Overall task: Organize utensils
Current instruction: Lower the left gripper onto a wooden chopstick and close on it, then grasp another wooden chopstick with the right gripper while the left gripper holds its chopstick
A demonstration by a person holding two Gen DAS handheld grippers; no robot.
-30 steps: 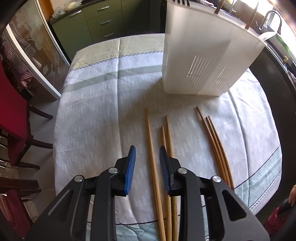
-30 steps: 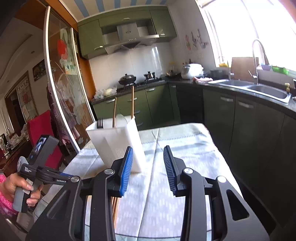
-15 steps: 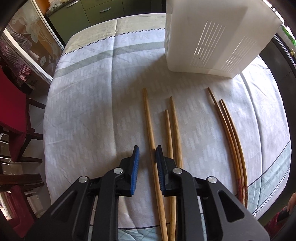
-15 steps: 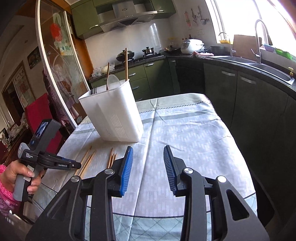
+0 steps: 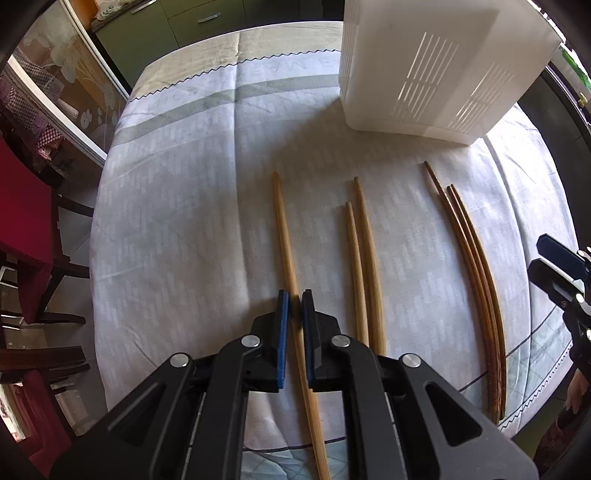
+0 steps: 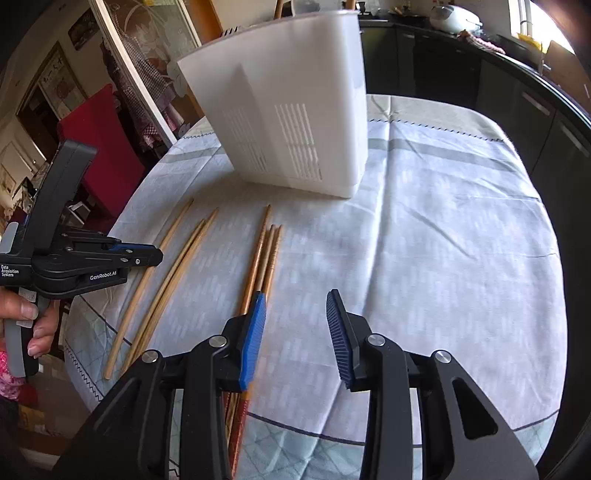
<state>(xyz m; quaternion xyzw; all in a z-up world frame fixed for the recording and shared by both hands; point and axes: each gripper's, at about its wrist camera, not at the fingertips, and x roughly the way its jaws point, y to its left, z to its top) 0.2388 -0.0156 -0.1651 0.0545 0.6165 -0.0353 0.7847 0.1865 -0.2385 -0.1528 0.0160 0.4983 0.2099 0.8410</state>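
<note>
Several chopsticks lie on the tablecloth. My left gripper (image 5: pixel 294 301) has its blue pads closed around the leftmost light wooden chopstick (image 5: pixel 284 229), which still lies on the cloth. A pair of light chopsticks (image 5: pixel 364 258) lies just right of it, and three darker chopsticks (image 5: pixel 469 254) lie further right. The white slotted utensil holder (image 5: pixel 424 66) stands upright behind them. My right gripper (image 6: pixel 295 314) is open and empty, just right of the dark chopsticks (image 6: pixel 264 258). In the right wrist view the left gripper (image 6: pixel 157 254) is at the light chopstick (image 6: pixel 147 273).
The round table has a pale patterned cloth (image 6: pixel 443 229). Red chairs (image 5: pixel 22 221) stand at its left. Dark kitchen cabinets (image 6: pixel 535 103) and a glass door (image 5: pixel 66 74) lie beyond. Utensil tips stick out of the holder (image 6: pixel 280 5).
My left gripper moved right and closed its pads around the leftmost chopstick. My right gripper dropped lower and left toward the dark chopsticks, staying open.
</note>
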